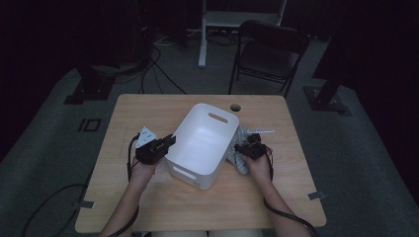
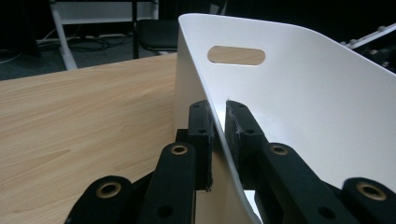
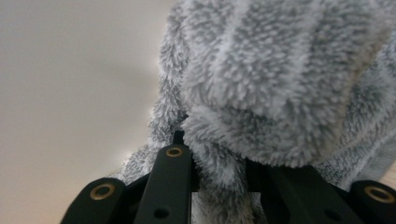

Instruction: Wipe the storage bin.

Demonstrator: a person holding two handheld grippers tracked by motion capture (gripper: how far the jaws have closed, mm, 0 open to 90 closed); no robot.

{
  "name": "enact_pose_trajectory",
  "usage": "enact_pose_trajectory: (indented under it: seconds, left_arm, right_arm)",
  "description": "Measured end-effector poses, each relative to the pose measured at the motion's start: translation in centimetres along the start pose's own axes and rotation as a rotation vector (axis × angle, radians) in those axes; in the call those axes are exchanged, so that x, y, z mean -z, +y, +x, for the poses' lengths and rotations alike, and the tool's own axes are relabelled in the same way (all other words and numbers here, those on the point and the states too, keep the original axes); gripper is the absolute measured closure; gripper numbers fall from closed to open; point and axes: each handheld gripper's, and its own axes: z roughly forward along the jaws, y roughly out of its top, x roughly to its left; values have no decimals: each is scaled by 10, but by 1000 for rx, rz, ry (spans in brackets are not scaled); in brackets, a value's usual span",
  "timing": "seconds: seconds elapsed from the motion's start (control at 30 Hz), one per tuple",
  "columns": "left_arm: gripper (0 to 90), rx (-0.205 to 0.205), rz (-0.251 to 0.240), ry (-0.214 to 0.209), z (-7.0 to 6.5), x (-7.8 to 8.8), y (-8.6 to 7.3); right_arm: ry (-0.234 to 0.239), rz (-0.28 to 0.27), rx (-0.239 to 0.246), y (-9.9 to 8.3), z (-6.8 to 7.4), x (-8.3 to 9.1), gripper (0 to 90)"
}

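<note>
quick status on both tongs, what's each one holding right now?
Left tongs: shut on the white tub's wall.
Right tongs: shut on the grey fluffy cloth.

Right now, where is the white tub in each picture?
High view: the white tub sits mid-table, the left gripper pinching its left wall.
Left gripper view: its wall rises on the right, clamped between the jaws.
Right gripper view: the pale surface left of the grey fluffy cloth.
Shared landmark: the tub's handle slot.

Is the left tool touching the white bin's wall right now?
Touching. In the left gripper view, the left tool has its two black pads clamped on either side of the white bin wall, with no gap showing between pads and plastic.
</note>
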Motion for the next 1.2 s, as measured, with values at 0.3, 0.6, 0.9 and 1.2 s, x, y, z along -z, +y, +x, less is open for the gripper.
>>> enact_pose_trajectory:
  seconds: [0.3,0.6,0.9,1.2]
  left_arm:
    - [812,23,-16,2,0,0,-1]
    - [809,27,-11,-4,1,0,-1]
    - [809,26,-10,-5,1,0,-1]
    - [798,33,-9,-10,1,0,-2]
  right_arm:
    - [1,-120,9,8,-3,50,776]
    - [-106,-167,-23,13,-34,92,768]
    - [-183,-82,-67,11,-56,61,634]
    - [-210,-99,-90,15,-60,60,343]
